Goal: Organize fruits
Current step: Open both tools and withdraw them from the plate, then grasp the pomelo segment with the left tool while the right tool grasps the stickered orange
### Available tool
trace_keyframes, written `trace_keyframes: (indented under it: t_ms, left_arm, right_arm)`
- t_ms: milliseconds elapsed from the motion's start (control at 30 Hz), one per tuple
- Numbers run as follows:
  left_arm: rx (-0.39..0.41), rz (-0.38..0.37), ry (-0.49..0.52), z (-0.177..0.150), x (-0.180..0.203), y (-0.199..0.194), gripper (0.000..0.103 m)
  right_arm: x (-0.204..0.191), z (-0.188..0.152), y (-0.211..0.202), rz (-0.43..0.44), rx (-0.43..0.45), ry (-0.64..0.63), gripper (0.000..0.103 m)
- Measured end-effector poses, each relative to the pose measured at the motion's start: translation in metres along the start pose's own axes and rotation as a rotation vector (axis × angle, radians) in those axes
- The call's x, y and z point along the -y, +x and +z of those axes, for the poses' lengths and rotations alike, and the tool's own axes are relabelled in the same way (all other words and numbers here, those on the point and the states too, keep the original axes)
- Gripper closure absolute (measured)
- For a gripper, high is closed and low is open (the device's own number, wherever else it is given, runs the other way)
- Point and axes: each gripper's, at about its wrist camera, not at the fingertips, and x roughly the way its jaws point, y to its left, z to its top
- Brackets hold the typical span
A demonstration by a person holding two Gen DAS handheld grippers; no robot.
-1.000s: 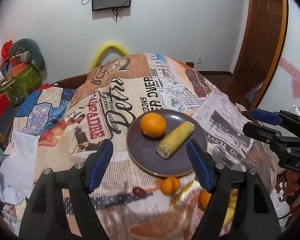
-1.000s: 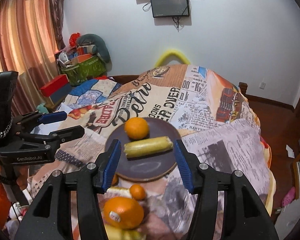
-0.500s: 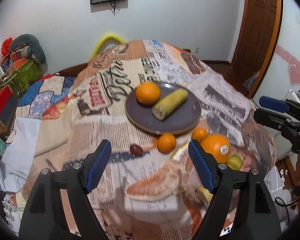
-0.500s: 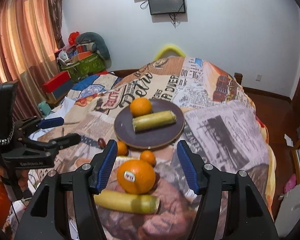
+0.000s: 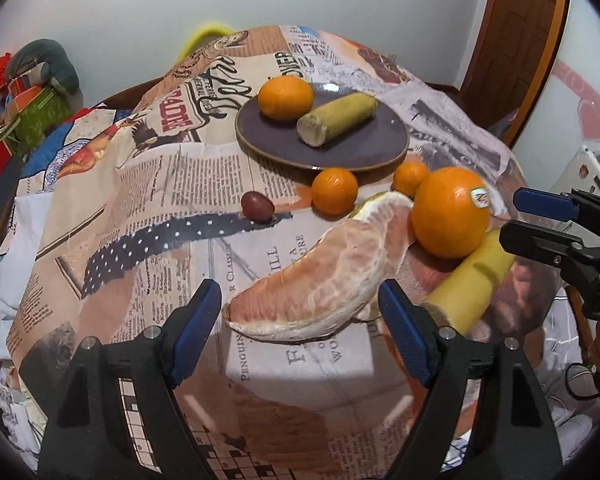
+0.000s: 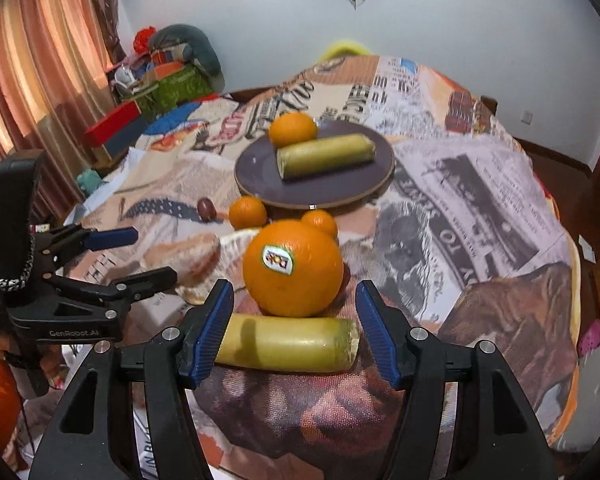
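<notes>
Both grippers have dropped toward the near edge of the counter [image 5: 172,184] since the earlier frames, so the loose fruit now fills the foreground, where before the plate sat between the jaws. The left gripper [image 5: 300,332] hangs with its jaws spread over the peeled pomelo segment [image 5: 324,280], not touching it. The right gripper [image 6: 296,328] frames the yellow-green cane piece [image 6: 284,344], jaws apart and empty, with the big stickered orange [image 6: 294,268] just behind and touching it.

The pomelo segment looks soft and membrane-thin: it will likely bruise or tear under a hard pinch, so a light hold across its thick middle suits best. The cane piece appears stiff and smooth, perhaps slippery; gripping across its width at mid-length should keep it level. The orange is heavy and round, apt to roll once its neighbour leaves.

The dark plate [image 5: 364,152] already carries a mandarin [image 5: 286,96] and another cane piece [image 5: 336,118]. Two small mandarins [image 5: 334,190] and what may be a grape [image 5: 256,206], too blurred to be sure, lie near its rim.
</notes>
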Motion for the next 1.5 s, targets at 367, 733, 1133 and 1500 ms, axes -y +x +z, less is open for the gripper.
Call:
trace_keyframes:
  t_ms: [367, 733, 1133, 1500]
  left_arm:
    - [-0.029, -0.05, 0.031, 0.015, -0.003, 0.025, 0.013]
    - [-0.024, -0.147, -0.003, 0.015, -0.004, 0.031, 0.036]
    - [0.027, -0.122, -0.029, 0.018, -0.009, 0.004, 0.059]
    - [0.104, -0.097, -0.07, 0.023, -0.023, -0.027, 0.065]
  right_arm:
    - [0.001, 0.003, 0.02, 0.036, -0.036, 0.013, 0.043]
    - [0.001, 0.01, 0.028, 0.06, -0.04, 0.008, 0.04]
    - [0.003, 0.007, 0.021, 0.076, -0.025, 0.033, 0.044]
    - [0.007, 0.014, 0.006, 0.082, 0.021, 0.048, 0.05]
